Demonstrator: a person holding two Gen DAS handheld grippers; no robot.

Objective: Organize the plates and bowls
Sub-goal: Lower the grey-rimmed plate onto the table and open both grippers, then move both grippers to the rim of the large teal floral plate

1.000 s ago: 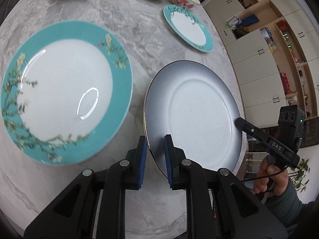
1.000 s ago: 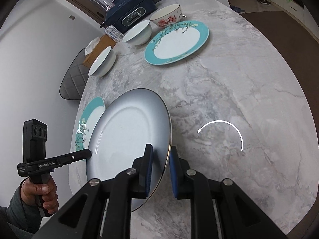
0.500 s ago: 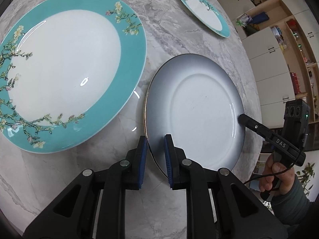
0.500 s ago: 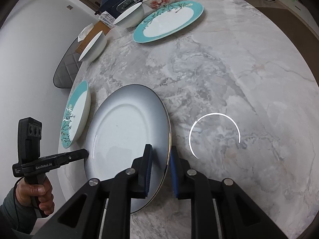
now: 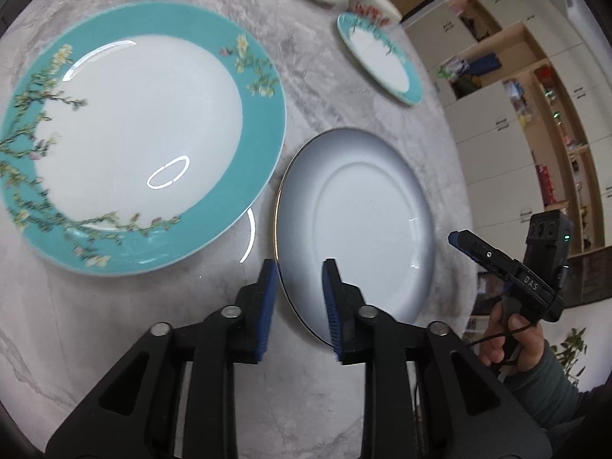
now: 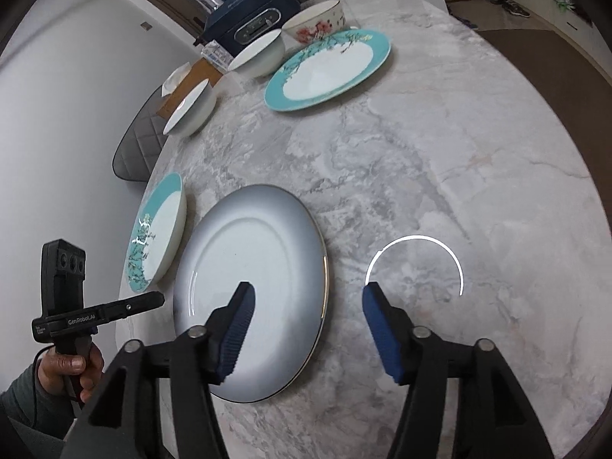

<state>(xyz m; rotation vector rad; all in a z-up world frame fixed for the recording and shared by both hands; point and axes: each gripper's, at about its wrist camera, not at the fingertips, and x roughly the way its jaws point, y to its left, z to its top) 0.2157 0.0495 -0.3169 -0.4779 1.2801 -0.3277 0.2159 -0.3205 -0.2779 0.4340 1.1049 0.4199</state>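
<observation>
the marble bench [image 6: 440, 153] carries everything. on it, seen from the left wrist view, a big teal plate [image 5: 130, 130] with blossom sprigs lies flat at the left. just beside it on the right the grey plate [image 5: 355, 225] lies flat, their rims close but apart. a second teal plate [image 5: 382, 61] lies far right, well apart. in the right wrist view three bowls stand along the far edge: a floral bowl [image 6: 317, 23] behind the far teal plate, a white bowl [image 6: 260, 53] left of it, and another white bowl [image 6: 191, 107] further left and nearer.

the left gripper [image 5: 298, 290] straddles the near left rim of the grey plate. its jaws are opening, the rim between the pads but not pinched. the right gripper [image 6: 306, 332] sits at the plate's opposite rim. its jaws are opening wide, one pad over the plate, the other over bare bench, neither pressing. a hand [image 6: 72, 367] in a grey sleeve holds the left gripper's handle.
</observation>
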